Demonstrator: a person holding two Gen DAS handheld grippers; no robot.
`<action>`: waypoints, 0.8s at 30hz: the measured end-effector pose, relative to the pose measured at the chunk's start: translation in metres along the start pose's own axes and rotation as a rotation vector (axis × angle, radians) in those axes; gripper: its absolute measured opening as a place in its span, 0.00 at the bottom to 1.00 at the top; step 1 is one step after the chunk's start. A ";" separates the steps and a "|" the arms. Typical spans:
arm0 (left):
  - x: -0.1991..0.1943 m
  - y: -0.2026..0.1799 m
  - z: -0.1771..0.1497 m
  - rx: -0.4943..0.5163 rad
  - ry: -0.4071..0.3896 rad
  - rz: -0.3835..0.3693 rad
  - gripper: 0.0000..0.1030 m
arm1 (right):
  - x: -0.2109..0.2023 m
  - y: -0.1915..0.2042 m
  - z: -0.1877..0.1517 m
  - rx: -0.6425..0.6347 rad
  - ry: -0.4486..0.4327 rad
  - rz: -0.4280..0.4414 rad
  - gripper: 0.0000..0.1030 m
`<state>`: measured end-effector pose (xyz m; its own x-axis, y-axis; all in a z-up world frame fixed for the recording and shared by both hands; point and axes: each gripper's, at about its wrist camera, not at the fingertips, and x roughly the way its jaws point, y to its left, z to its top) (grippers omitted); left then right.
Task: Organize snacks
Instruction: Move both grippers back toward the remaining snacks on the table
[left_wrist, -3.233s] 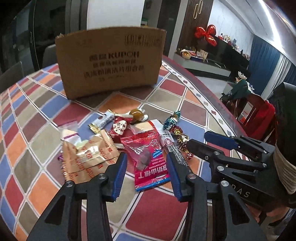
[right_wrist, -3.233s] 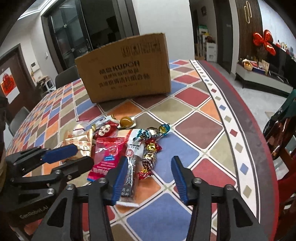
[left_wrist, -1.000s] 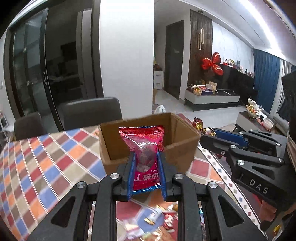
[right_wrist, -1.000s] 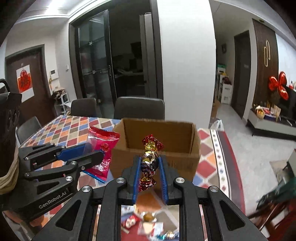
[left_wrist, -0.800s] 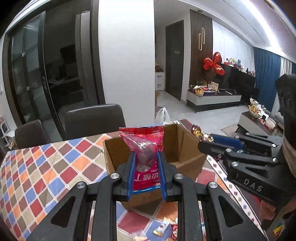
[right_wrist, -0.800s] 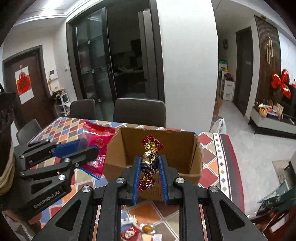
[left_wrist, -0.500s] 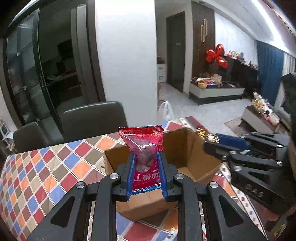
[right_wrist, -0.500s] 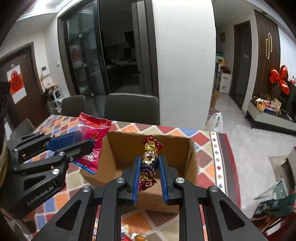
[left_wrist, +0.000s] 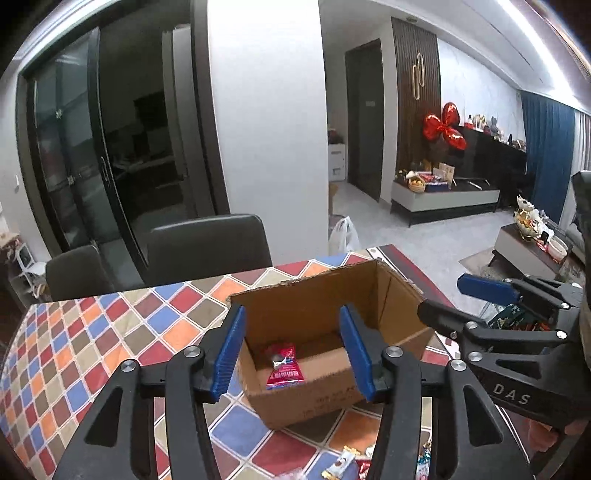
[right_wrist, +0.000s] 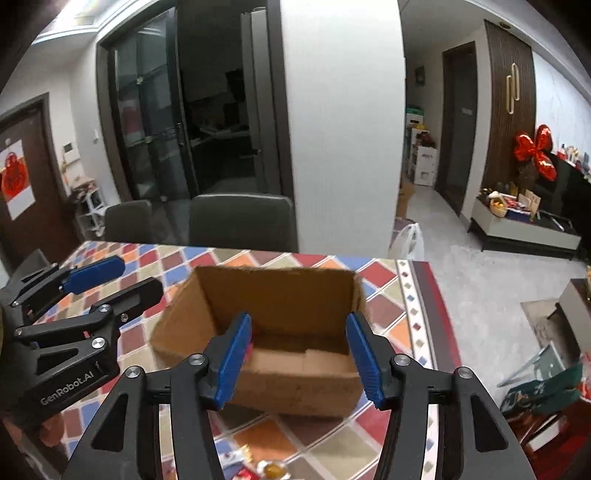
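An open cardboard box stands on the chequered table and also shows in the right wrist view. A red snack packet lies on the box floor. My left gripper is open and empty above the box's near side. My right gripper is open and empty above the box. A sliver of red shows by its left pad. The foil candy is not visible. Each gripper shows in the other's view, the right one and the left one.
Loose wrapped snacks lie on the table in front of the box, also low in the right wrist view. Dark chairs stand behind the table. The table's right edge drops to the floor.
Both grippers have opened. The red packet has dropped from the left gripper into the box. The foil candy has left the right gripper. Both grippers sit higher over the box.
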<state>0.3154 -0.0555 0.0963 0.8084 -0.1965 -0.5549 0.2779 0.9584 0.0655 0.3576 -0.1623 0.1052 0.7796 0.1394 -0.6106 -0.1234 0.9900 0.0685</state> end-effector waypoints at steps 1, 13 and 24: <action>-0.009 0.000 -0.005 0.001 -0.011 0.000 0.52 | -0.002 0.002 -0.001 0.000 0.004 0.003 0.53; -0.086 -0.008 -0.075 -0.007 -0.114 0.024 0.56 | -0.062 0.030 -0.065 -0.056 -0.026 0.058 0.53; -0.117 -0.018 -0.136 0.005 -0.129 0.084 0.63 | -0.092 0.037 -0.114 -0.048 -0.085 -0.007 0.62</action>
<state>0.1452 -0.0211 0.0472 0.8889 -0.1408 -0.4359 0.2086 0.9716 0.1117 0.2112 -0.1408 0.0739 0.8293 0.1361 -0.5420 -0.1457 0.9890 0.0254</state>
